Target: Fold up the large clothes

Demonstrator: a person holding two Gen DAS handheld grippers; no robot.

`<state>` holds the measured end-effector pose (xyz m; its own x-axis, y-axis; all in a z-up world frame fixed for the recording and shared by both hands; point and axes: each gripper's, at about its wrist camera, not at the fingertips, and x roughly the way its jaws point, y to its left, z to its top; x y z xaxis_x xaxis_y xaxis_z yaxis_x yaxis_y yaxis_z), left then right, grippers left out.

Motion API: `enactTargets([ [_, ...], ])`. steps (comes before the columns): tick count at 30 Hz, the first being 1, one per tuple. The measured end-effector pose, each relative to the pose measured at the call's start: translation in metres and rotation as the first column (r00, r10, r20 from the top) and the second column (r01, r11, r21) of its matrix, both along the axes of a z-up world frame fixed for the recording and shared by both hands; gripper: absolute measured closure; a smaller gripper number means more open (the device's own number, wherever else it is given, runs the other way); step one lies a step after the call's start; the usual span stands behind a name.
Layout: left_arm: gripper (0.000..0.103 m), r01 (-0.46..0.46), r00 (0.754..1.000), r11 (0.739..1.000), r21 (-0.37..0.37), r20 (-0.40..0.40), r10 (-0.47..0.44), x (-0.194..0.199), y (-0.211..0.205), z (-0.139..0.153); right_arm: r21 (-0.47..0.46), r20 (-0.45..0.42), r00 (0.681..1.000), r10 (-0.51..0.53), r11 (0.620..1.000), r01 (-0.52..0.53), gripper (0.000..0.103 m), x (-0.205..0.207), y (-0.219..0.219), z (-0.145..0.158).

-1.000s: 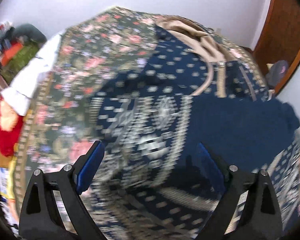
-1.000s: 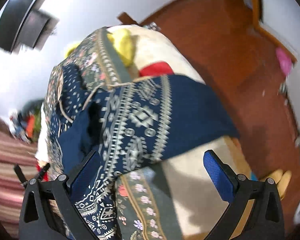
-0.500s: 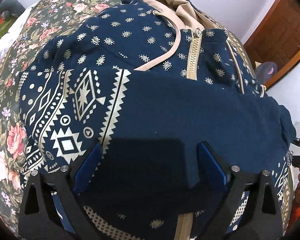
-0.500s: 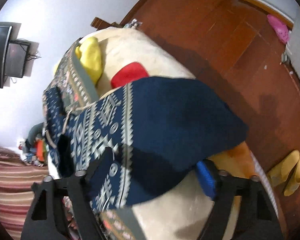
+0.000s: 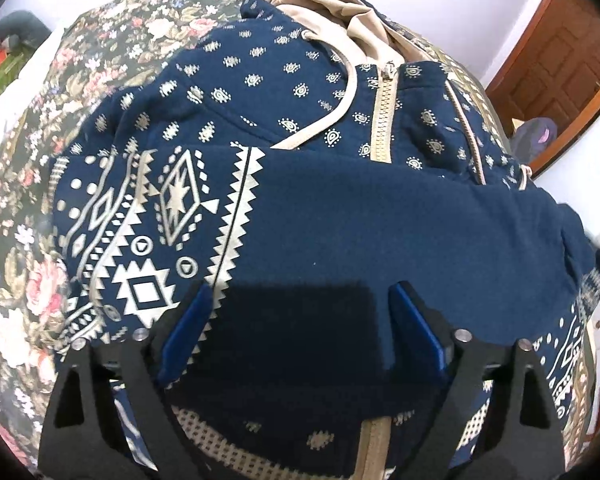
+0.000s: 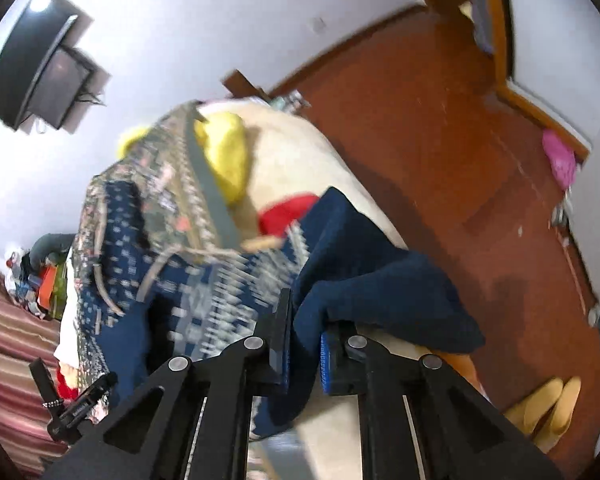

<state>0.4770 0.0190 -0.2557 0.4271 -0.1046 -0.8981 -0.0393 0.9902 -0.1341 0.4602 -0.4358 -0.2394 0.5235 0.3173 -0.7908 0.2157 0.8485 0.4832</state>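
- Since a second ago, my right gripper (image 6: 302, 354) had gone from wide open to clamped, its jaws having just been closing onto a fold of the hoodie's (image 6: 228, 280) plain navy sleeve (image 6: 380, 280); my left gripper (image 5: 296, 332) had dropped in closer over the garment.
- Left wrist view: the hoodie (image 5: 300, 184) lay face up on the floral bedspread (image 5: 40, 208), hood (image 5: 328, 4) at the far end, beige zipper (image 5: 382, 120) closed down the chest, a sleeve (image 5: 400, 240) folded across the front from the right. My left gripper hung just over that sleeve with its jaws spread and only slightly narrowed in the last moments. The cloth lay between the pads, but I could not see them pressing it.
- Right wrist view: blurred, but the navy cuff end of the sleeve was pinched between my blue pads (image 6: 286, 356) and bunched up over them, the rest draped toward the bed's right edge above the wooden floor (image 6: 440, 140). A yellow pillow (image 6: 224, 152) and something red (image 6: 284, 216) lay farther up the bed.
- Handling, as I judged it: thick fleece, soft and limp, fairly heavy for a garment, not slippery. It would sag from any single pinch, so I would take it at seams, cuff or hem and keep both grips level.
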Motion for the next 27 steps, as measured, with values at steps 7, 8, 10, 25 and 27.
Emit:
enactTargets([
  [7,0.013,0.006,0.998,1.0,0.012,0.068,-0.006,-0.019,0.018,0.031,-0.03,0.177,0.98,0.097,0.995,-0.093,0.096,0.006,0.055,0.082],
  [8,0.013,0.005,0.997,1.0,0.014,0.075,-0.006,-0.021,0.02,0.034,-0.026,0.197,0.974,0.112,0.994,-0.109,0.096,0.006,0.065,0.092],
  [10,0.013,0.004,0.996,1.0,0.017,0.094,-0.005,-0.027,0.028,0.043,-0.015,0.231,0.961,0.156,0.988,-0.157,0.096,0.006,0.092,0.109],
  [25,0.013,0.06,0.996,0.996,0.066,0.06,-0.064,-0.076,0.065,0.044,-0.186,-0.092,0.872,0.48,0.853,-0.489,0.096,-0.004,0.273,0.014],
  [27,0.013,0.077,0.996,0.995,0.066,0.05,-0.08,-0.079,0.062,0.043,-0.185,-0.176,0.849,0.498,0.83,-0.525,0.095,-0.006,0.273,-0.005],
])
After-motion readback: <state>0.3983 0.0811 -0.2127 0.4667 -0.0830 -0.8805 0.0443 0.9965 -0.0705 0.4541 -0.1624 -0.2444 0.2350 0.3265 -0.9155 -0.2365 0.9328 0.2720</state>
